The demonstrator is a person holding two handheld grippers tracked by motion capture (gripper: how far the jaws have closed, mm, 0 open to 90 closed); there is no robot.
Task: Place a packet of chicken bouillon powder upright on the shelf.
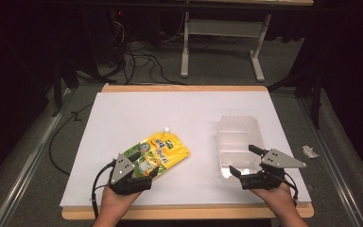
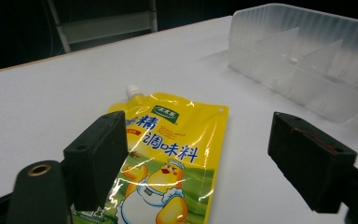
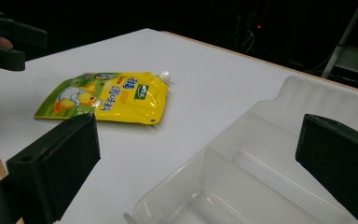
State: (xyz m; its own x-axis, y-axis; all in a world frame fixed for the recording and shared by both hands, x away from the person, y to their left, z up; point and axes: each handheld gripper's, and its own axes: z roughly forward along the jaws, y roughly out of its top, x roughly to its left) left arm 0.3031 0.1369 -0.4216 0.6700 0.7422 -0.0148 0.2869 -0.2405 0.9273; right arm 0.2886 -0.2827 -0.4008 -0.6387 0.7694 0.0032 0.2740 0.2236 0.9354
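Note:
A yellow and green spouted pouch (image 1: pixel 163 150) with a cartoon chick lies flat on the white table top, its white spout pointing away from me. My left gripper (image 1: pixel 144 164) stands open over the pouch's near end. In the left gripper view the pouch (image 2: pixel 168 154) lies between and below the spread jaws of the left gripper (image 2: pixel 200 140). A clear plastic divided container (image 1: pixel 240 142) sits empty at the right. My right gripper (image 1: pixel 244 160) is open at the container's near edge. In the right gripper view, the container (image 3: pixel 261 163) lies under the right gripper (image 3: pixel 200 149), with the pouch (image 3: pixel 107 95) farther off.
The white table top (image 1: pixel 123 113) has a wooden rim at front and back. Beyond its far edge, a pale table frame (image 1: pixel 222 28) and dark cables (image 1: pixel 142 56) stand on the grey floor. A crumpled scrap (image 1: pixel 309 151) lies off the table's right side.

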